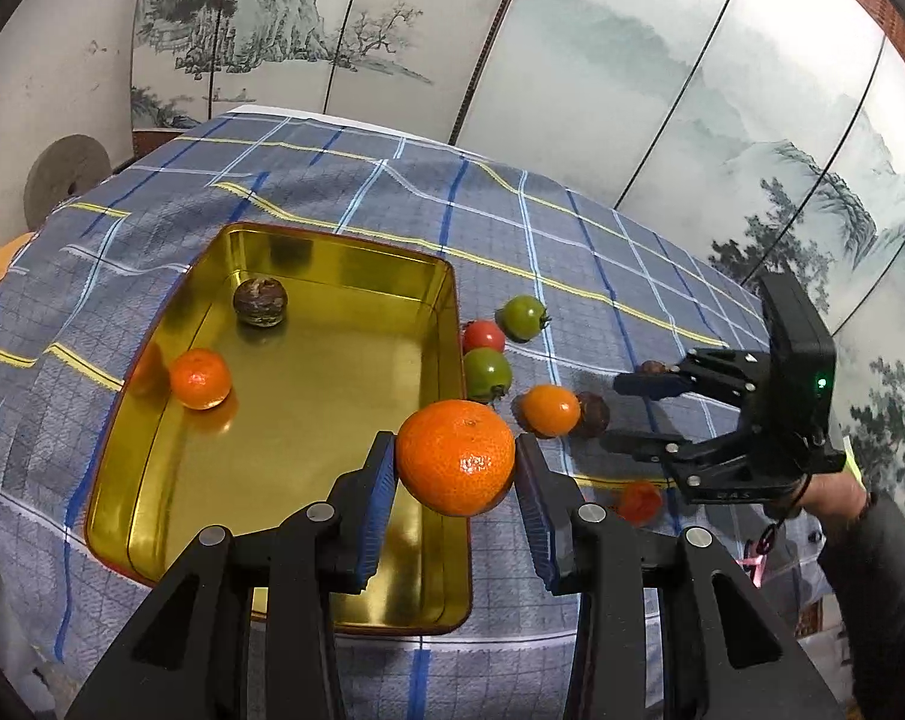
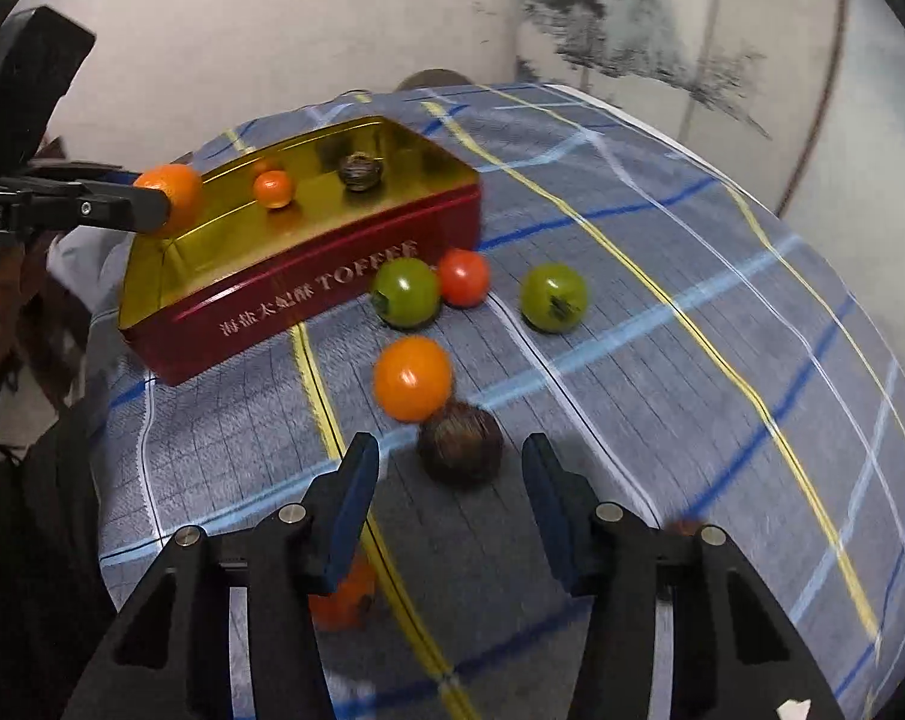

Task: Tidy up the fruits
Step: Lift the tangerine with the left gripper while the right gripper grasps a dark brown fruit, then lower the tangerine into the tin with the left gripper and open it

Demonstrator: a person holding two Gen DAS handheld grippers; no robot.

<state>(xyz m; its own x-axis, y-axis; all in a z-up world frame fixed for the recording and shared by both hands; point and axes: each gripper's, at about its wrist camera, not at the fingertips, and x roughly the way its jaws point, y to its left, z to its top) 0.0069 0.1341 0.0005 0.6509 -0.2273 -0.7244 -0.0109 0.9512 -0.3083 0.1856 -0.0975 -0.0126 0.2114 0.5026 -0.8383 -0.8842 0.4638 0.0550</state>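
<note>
Your left gripper clamps a big orange above the gold tin's near right edge; your right gripper stands apart, empty, around a dark brown fruit on the checked cloth

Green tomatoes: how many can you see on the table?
2. One green tomato lies against the tin's red side, touching a red tomato. The other green tomato sits alone on the checked cloth, farther from the tin. The grippers may hide more.
</note>
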